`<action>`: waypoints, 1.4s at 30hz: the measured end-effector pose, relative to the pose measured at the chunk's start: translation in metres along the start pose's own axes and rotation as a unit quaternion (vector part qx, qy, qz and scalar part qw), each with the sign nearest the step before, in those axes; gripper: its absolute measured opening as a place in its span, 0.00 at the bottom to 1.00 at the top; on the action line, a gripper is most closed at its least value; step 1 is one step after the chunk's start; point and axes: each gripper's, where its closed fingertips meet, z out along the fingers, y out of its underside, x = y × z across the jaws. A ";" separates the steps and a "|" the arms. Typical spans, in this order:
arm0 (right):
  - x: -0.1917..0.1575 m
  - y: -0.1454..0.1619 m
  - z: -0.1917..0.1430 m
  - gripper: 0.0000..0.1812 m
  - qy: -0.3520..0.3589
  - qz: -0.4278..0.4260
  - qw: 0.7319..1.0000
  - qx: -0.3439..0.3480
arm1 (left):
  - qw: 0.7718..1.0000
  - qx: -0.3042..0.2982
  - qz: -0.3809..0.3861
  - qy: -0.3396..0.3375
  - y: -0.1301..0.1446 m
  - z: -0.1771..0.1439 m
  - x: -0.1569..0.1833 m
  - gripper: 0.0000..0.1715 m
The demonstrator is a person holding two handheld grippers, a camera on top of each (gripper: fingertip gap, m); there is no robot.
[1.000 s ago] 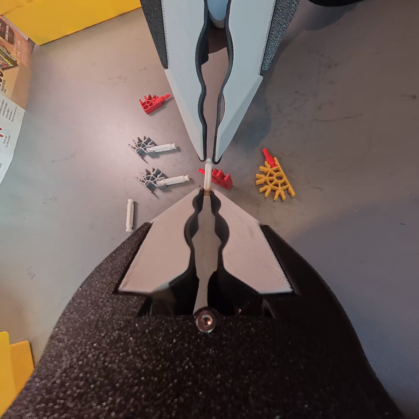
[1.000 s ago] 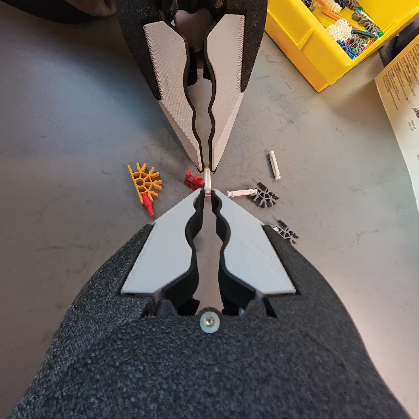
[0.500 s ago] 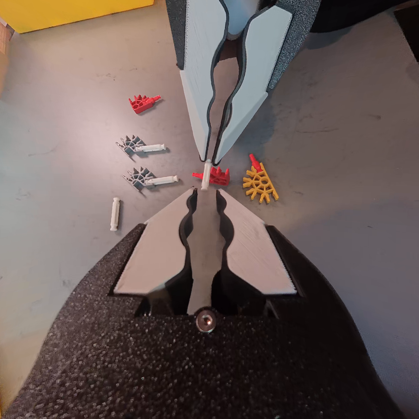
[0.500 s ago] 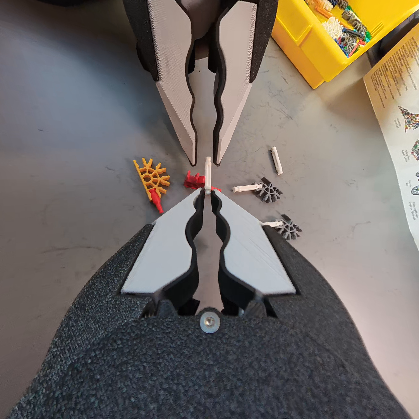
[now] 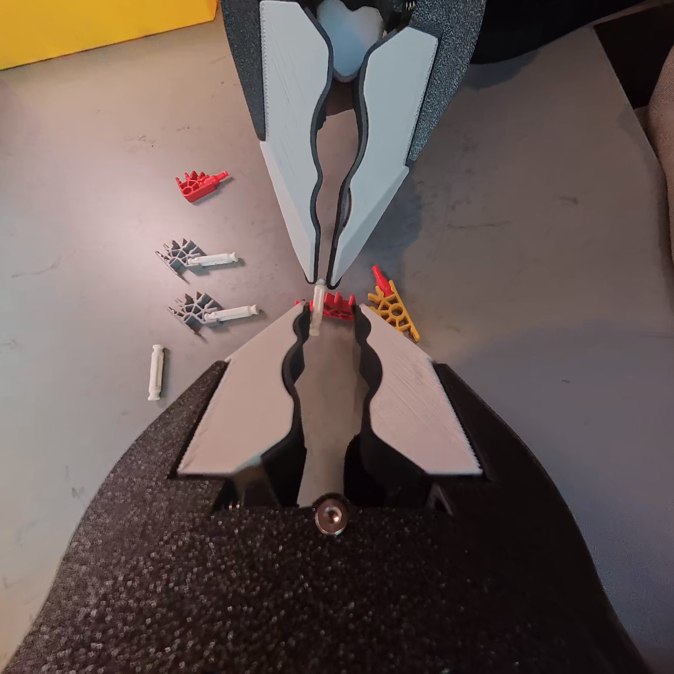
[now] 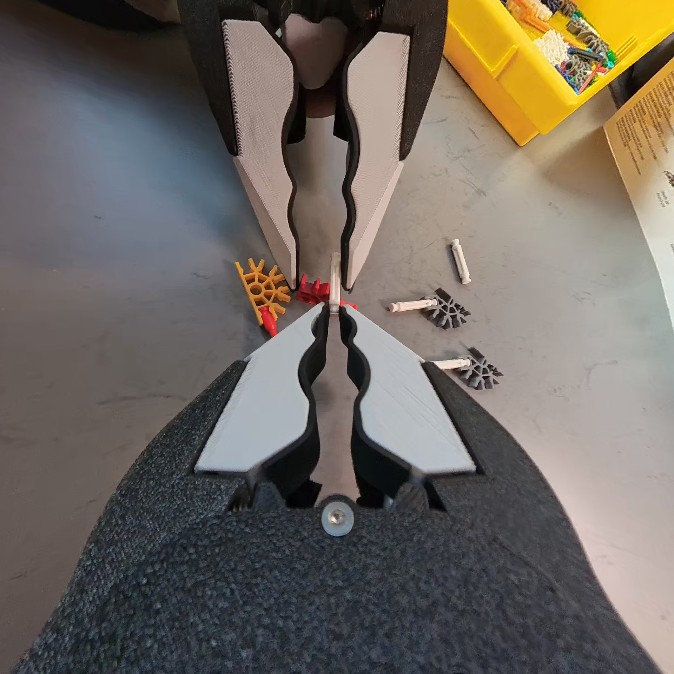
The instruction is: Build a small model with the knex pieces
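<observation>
- Two tongs meet tip to tip over the surface (image 5: 510, 182).
- Right tongs (image 6: 332, 310) pinch one end of a white rod (image 6: 334, 281), its long axis pointing at the left tongs (image 5: 330, 310).
- Left tongs gape around the rod's free end.
- Red connector (image 6: 310, 291) lies below.

Scuffed grey tabletop (image 5: 510, 219), evenly lit

White rod (image 6: 334, 282), red connector (image 6: 310, 293), yellow connector (image 6: 263, 290), 2 perhaps dark-grey connectors (image 6: 445, 313), yellow bin (image 6: 510, 73).
</observation>
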 end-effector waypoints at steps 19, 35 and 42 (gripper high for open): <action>-0.009 -0.002 -0.002 0.04 -0.011 -0.006 1.000 0.004 | 1.000 -0.004 0.024 -0.003 0.000 0.000 0.004 0.12; -0.005 -0.007 0.009 0.09 0.015 0.054 0.998 0.001 | 1.000 -0.005 0.000 -0.017 0.005 -0.004 -0.003 0.12; -0.003 -0.008 0.012 0.09 0.022 0.039 0.999 -0.008 | 0.999 -0.016 0.012 -0.043 0.007 -0.006 -0.007 0.13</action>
